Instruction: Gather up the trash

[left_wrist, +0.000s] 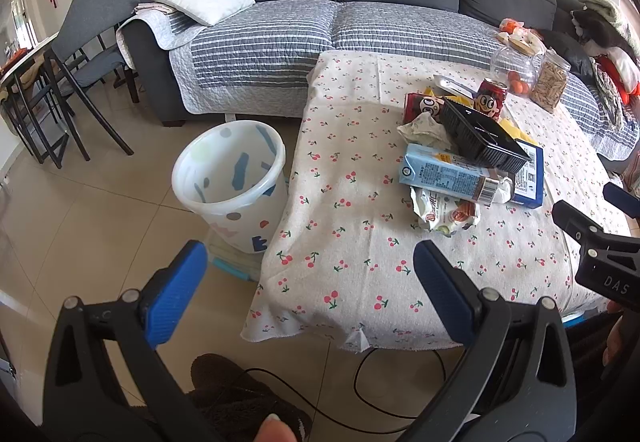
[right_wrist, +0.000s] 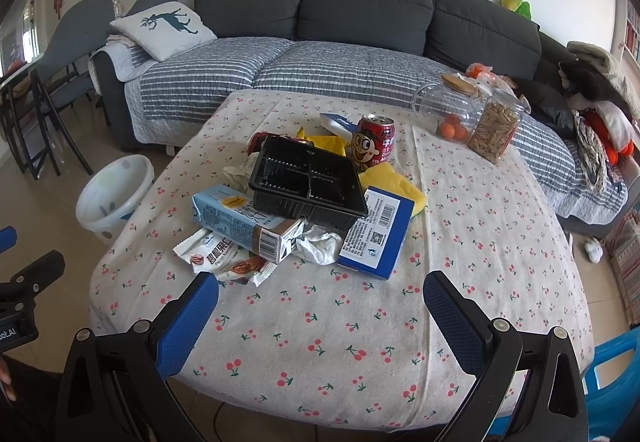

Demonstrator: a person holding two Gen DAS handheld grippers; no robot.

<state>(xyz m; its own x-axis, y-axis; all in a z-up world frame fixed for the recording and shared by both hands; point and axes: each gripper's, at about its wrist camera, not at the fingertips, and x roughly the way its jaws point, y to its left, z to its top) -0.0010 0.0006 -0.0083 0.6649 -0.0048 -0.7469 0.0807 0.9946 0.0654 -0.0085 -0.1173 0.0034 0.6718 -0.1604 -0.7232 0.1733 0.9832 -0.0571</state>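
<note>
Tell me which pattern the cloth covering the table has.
Small red cherries with green stems on the pale fabric tablecloth; the right wrist view shows it best.

near tablecloth [right_wrist: 340,342] bare | trash pile [right_wrist: 304,197] mid-table | bin [left_wrist: 230,177] mouth unobstructed

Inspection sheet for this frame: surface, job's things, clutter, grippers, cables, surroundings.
Surface: table under a cherry-print cloth.
Job's things: black tray atop a pile with milk carton, blue box, snack wrapper, tissue, red can; bin on the floor left of the table, looks empty.
Clutter: two jars near the far edge.
Grippers: left gripper and right gripper open, holding nothing.
Cables: black cable on the floor.
Surroundings: sofa, chairs.
</note>
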